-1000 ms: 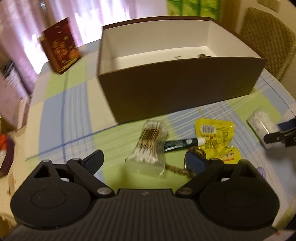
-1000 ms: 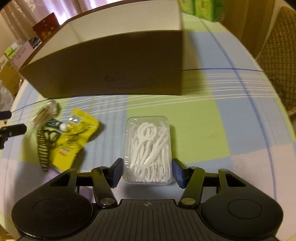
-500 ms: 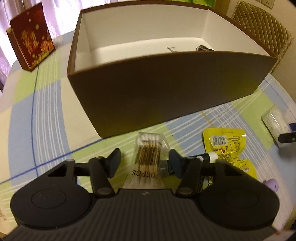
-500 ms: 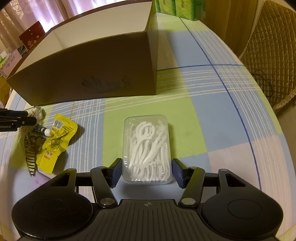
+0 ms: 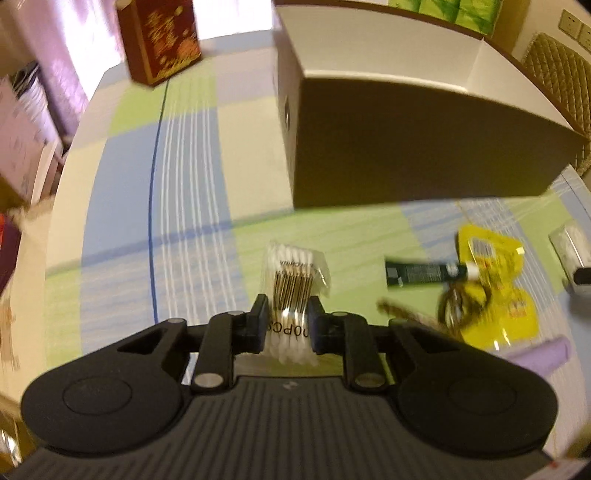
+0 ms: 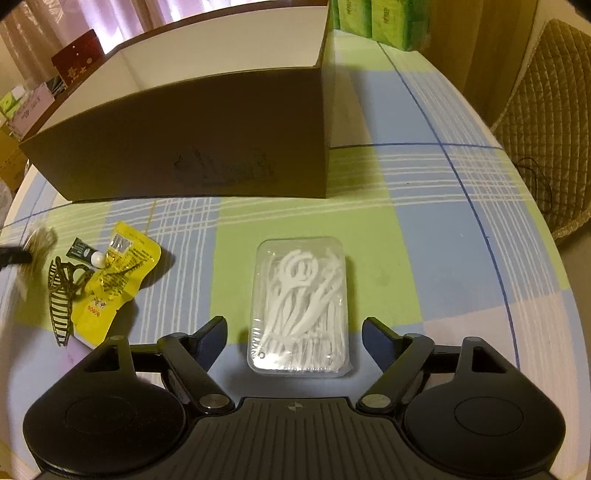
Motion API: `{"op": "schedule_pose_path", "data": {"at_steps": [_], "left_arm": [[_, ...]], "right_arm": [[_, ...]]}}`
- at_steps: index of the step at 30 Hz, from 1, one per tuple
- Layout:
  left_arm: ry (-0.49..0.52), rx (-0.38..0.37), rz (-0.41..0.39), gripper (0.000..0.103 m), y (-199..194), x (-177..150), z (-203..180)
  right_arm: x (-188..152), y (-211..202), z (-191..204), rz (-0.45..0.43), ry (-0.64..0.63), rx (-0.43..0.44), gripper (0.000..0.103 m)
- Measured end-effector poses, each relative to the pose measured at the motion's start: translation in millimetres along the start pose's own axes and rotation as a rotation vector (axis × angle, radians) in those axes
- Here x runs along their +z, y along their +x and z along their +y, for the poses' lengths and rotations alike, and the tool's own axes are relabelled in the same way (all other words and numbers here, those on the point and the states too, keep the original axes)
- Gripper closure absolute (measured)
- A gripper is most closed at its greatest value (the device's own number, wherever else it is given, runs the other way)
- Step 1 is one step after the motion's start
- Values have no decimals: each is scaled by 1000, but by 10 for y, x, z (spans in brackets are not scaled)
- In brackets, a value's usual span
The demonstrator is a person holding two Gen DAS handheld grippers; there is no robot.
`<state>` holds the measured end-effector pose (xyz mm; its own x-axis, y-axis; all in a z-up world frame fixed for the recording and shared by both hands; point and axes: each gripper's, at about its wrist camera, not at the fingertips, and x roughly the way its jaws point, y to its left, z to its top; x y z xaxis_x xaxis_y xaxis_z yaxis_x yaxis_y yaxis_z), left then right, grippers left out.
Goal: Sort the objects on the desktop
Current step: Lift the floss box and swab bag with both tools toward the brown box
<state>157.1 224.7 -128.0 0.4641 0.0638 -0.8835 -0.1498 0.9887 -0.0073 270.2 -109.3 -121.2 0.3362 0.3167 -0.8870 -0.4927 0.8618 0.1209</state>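
Note:
My left gripper (image 5: 286, 321) is shut on a clear bag of cotton swabs (image 5: 293, 284) and holds it in front of the brown cardboard box (image 5: 406, 147). My right gripper (image 6: 295, 336) is open, its fingers on either side of a clear case of white floss picks (image 6: 301, 306) that lies on the checked tablecloth. The brown box (image 6: 207, 147) stands open behind it. A dark green tube (image 5: 424, 273), a yellow packet (image 5: 495, 280) and a striped hair clip (image 6: 61, 295) lie together on the cloth.
A red gift box (image 5: 159, 40) stands at the far left of the table. Green tissue packs (image 6: 384, 20) sit behind the box. A quilted chair (image 6: 546, 122) is to the right of the round table edge. A purple object (image 5: 543, 350) lies near the yellow packet.
My left gripper closed on the cotton swab bag and swung left with it, away from the tube and packet. My right gripper opened wide around the floss pick case.

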Motion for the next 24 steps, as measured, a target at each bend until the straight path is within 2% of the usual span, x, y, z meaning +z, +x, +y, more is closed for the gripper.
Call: {"op": "schedule_pose_path", "data": {"at_steps": [6,7,9,12,14,16,18,21,24], "left_arm": [[5,8,32,74,-184,-312,-185],[9,13,30,70,-195,-321,-201],[5,22,18,51,-185,-275,-201],[0,28,4,46,-129,-175,-197],[1,38,6,49,-49,-116,-185],[2,42,21,56,45,-79,-187],[9,32,33,70,100,-87,-216],[27,32,23,81,74,-145,-284],[14,31,24,84,39,-214,-310]], "right_arm": [[4,8,6,-1,-8,11,25],[7,6,9,0,-12,13,25],[10,3,14,0,-19,15,24],[4,-7,16,-1,-23,18,22],[-4,-9,11,-1,-24,17,21],[-15,-15,6,-2,-25,17,21],[-19,-31,-4,-5,-24,15,21],[-11,-56,-23,-13,-23,13,21],[10,-56,-26,-18,-31,3,21]]}}
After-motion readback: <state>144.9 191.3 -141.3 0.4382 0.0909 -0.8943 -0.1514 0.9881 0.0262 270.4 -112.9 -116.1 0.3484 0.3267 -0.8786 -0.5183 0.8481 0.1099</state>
